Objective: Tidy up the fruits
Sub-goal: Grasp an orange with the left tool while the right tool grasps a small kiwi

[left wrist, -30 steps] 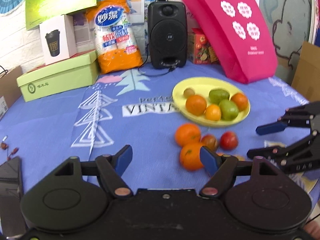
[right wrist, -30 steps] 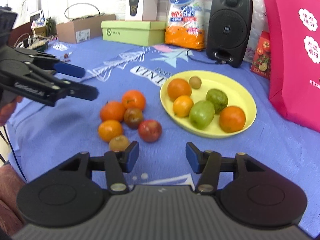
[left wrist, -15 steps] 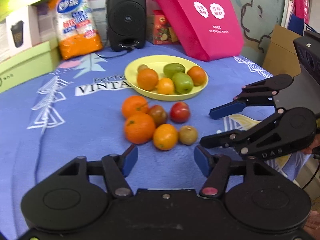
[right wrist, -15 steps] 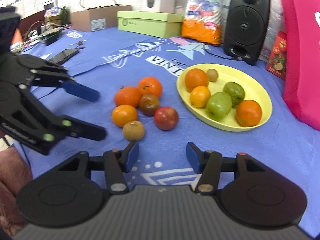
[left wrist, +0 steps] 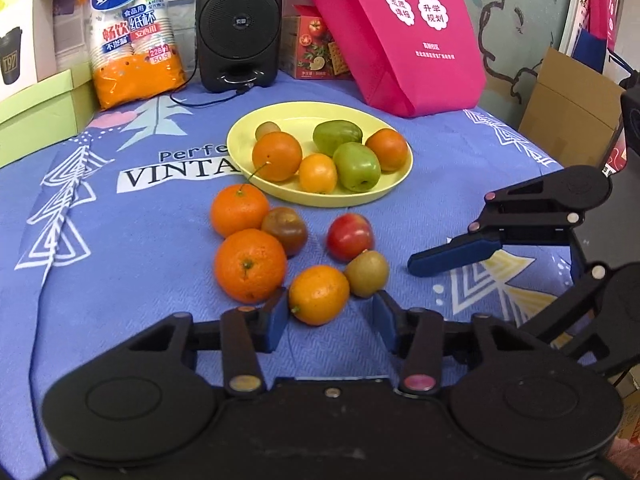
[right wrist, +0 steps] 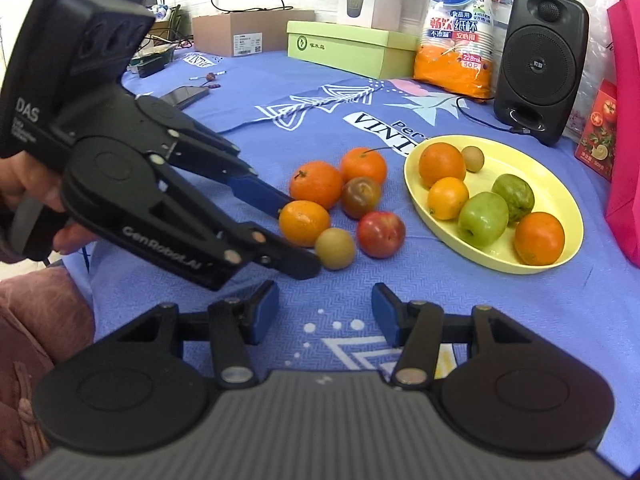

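A yellow plate (left wrist: 384,184) (right wrist: 560,184) holds several fruits: oranges, green fruits and a small kiwi. Several loose fruits lie on the blue cloth in front of it: two large oranges (left wrist: 250,266), a dark tomato (left wrist: 285,230), a red apple (left wrist: 350,236) (right wrist: 381,234), a brown kiwi (left wrist: 366,273) (right wrist: 335,249) and a small orange (left wrist: 319,294) (right wrist: 304,223). My left gripper (left wrist: 330,318) (right wrist: 298,236) is open, its fingers either side of the small orange. My right gripper (right wrist: 325,314) is open and empty, just short of the kiwi.
A black speaker (left wrist: 238,24), an orange cup pack (left wrist: 134,36), green boxes (right wrist: 352,50), a pink bag (left wrist: 400,32) and a tomato-print box (left wrist: 316,48) stand behind the plate. A phone (right wrist: 186,94) and a cardboard box (right wrist: 240,34) lie far left.
My left gripper has moved forward to the loose fruit; its open fingers now flank the small orange. The right gripper has edged closer to the pile.
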`<state>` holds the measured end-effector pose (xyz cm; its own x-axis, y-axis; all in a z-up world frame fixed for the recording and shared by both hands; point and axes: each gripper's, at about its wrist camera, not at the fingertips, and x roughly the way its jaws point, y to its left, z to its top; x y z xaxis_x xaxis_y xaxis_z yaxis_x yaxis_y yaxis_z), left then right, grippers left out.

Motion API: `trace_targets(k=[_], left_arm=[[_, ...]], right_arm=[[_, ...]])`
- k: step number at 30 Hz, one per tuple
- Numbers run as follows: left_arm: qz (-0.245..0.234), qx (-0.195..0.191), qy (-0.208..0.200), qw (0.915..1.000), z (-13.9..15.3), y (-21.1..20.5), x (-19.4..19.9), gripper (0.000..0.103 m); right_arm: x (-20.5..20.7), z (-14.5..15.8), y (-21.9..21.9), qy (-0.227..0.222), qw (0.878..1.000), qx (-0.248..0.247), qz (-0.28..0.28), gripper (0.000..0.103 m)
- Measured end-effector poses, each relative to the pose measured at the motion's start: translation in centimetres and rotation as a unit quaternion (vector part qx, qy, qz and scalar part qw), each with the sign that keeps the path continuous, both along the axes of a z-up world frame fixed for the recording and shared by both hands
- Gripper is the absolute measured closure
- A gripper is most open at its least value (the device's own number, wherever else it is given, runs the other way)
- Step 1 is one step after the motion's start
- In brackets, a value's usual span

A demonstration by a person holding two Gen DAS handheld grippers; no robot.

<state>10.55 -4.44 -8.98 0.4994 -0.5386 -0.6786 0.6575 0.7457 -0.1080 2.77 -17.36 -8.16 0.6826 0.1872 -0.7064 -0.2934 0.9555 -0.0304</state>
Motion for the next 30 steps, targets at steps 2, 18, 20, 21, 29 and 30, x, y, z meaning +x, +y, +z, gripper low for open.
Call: trace_targets(k=[2,18,20,21,29,30], left_arm=[[0.001,0.004,-0.001,1.0000,0.0,0.1,0.2,0.069],[0.025,-0.014,0.022,0.9993,-0.1,3.1,0.9,0.071],[0.025,-0.013,0.021,0.9994,0.0,3.2,0.9,0.071],[0.025,-0.012,0.020,0.9994,0.0,3.1,0.7,0.071],[0.024,-0.014,0.016,0.9995,0.3,3.2,-0.1,0.071],[0.024,-0.014,0.015,0.9995,0.4,3.3,-0.2,0.071]], right_arm=[[0.2,0.0,0.1,0.000,1.000,-0.002,0.001,0.052],[3.7,-0.6,0.9,-0.005,1.000,-0.009,-0.021,0.074],[3.7,-0.5,1.0,-0.005,1.000,-0.010,-0.020,0.076],[3.6,-0.5,1.0,-0.005,1.000,-0.010,-0.021,0.077],[3.0,-0.1,1.0,-0.003,1.000,-0.013,-0.025,0.079],[2.9,-0.1,1.0,-0.004,1.000,-0.014,-0.026,0.080]])
